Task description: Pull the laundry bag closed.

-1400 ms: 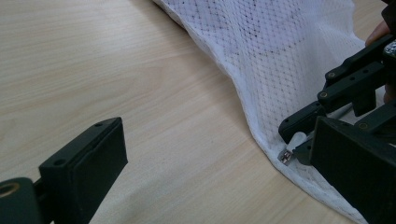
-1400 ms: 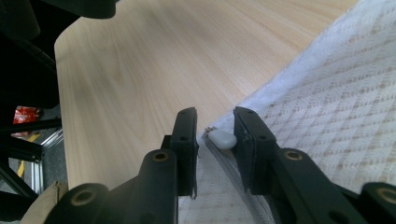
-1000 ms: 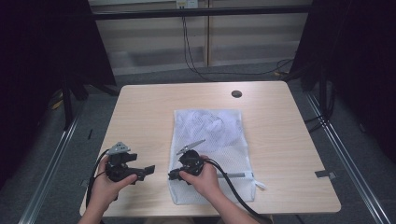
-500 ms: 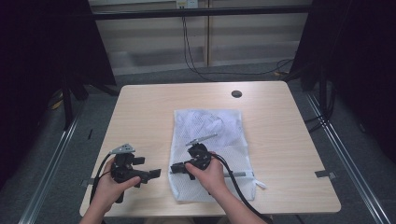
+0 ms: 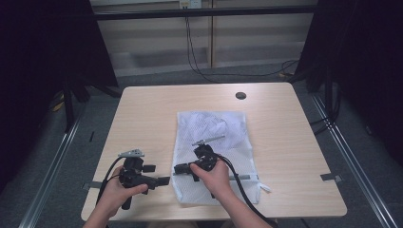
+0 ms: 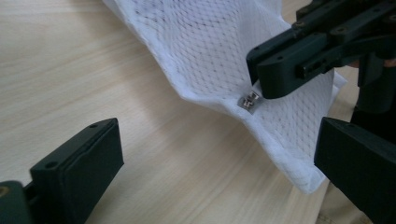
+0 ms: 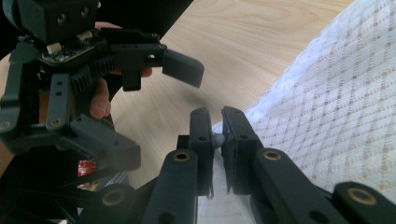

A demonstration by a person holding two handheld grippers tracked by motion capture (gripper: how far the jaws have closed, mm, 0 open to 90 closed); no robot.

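Observation:
A white mesh bag lies flat on the wooden table, its zipper running across the near end. My right gripper is shut on the small metal zipper pull at the bag's left edge, which is lifted a little off the table. In the right gripper view the jaws pinch the pull beside the mesh. My left gripper stands open just left of the bag, jaws wide and pointed at the pull, with nothing between them. The right gripper's tip shows above the pull.
A dark round grommet sits near the table's far edge. Cables trail from both grippers toward the near edge. A tape mark lies at the right edge. Bare wood extends to the left and beyond the bag.
The right gripper has moved slightly up and away with the zipper pull, raising the bag's edge. The left gripper has shifted a little right, toward the bag.

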